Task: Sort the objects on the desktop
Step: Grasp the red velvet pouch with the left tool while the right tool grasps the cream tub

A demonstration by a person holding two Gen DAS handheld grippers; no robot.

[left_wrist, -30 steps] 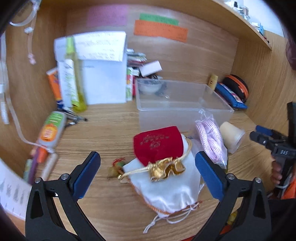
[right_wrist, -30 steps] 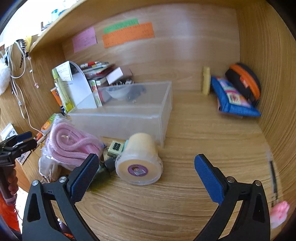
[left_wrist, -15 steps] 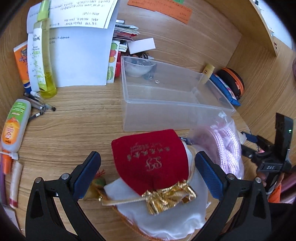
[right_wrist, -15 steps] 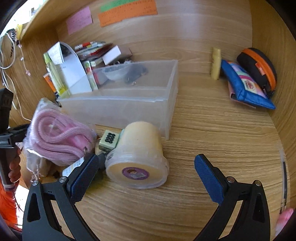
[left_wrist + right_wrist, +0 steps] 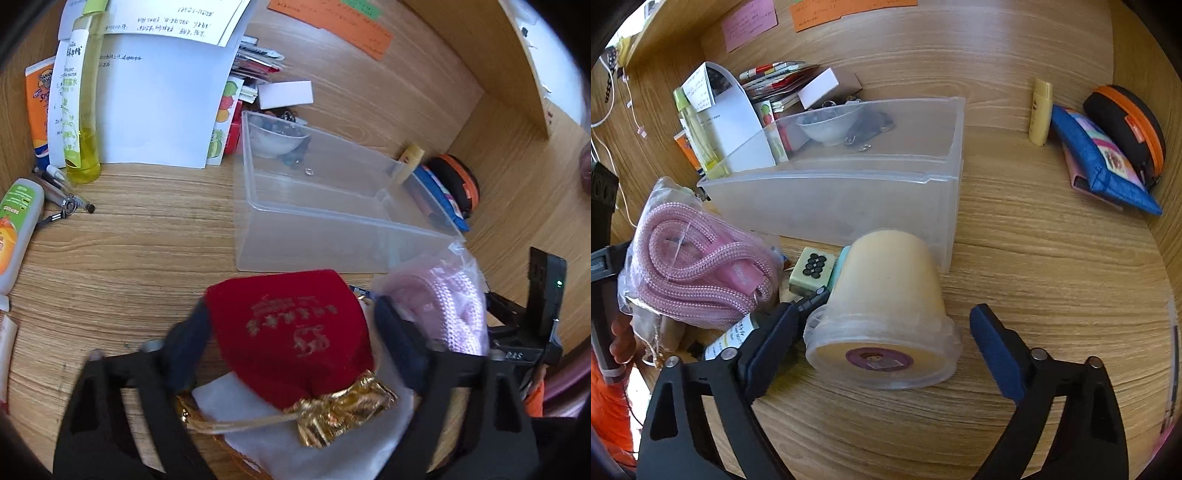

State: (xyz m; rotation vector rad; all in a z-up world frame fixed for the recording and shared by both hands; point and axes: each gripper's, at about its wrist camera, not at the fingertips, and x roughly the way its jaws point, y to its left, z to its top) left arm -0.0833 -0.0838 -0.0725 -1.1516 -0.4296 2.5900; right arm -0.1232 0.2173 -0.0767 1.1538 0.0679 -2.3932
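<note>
Both grippers are going for a grab at once here, and the clear bin (image 5: 871, 199) is pretty obviously where the loose stuff is meant to end up.

Left gripper (image 5: 291, 325): jaws have just been closing and now straddle the red pouch (image 5: 295, 332), which lies on a white bag (image 5: 321, 443) right in front of the bin. The left pad looks like it's touching the velvet, the right one sits just beside it, so I'd call it about half open and not clamped yet. The view is blurry, so I can't swear to contact. Coming in from the sides makes sense, since a soft pouch has to be squeezed.

Right gripper (image 5: 882, 328): jaws have also been closing but stand wide, either side of the cup (image 5: 886, 314). It lies on its side against the bin's near corner, lid end facing the camera. Left pad is just beside the rim, right pad clearly apart from it, nothing held.

The pink rope bag (image 5: 694, 266) sits left of the cup, in front of the bin, with a small tile (image 5: 810, 275) between them. The bin has just a bowl (image 5: 831, 123) at the back, lots of room.
</note>
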